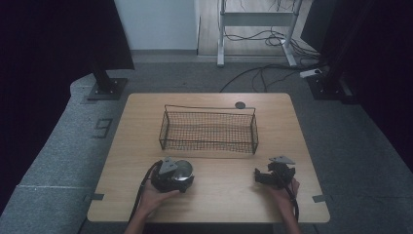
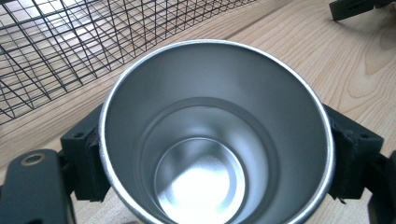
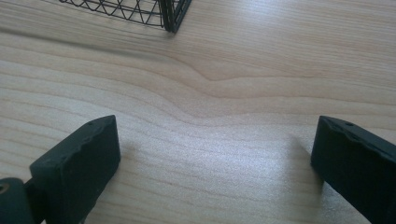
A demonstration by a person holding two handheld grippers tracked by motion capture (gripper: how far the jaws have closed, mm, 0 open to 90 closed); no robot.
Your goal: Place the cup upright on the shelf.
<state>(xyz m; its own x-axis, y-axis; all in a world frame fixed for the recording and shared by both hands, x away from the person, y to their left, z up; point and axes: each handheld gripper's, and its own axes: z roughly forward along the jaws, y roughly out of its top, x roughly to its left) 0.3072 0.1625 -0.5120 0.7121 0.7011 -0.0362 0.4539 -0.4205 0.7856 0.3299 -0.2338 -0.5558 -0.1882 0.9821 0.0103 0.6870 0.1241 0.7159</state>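
Hands at the near edge of a wooden counter [image 1: 214, 200] each grip a black tool. On the left, the left tool [image 1: 171, 176] is clamped on a steel cup [image 2: 217, 135], one jaw pressed against each side of its rim; the cup's open mouth faces the tool's camera, its polished bottom catching the light. Well apart to the right, the right tool [image 1: 267, 175] rests low over bare wood, jaws spread wide with nothing between them. Farther back, a black wire basket [image 1: 208, 130] sits mid-counter, just beyond the cup. Behind the counter, cables trail across the grey floor.
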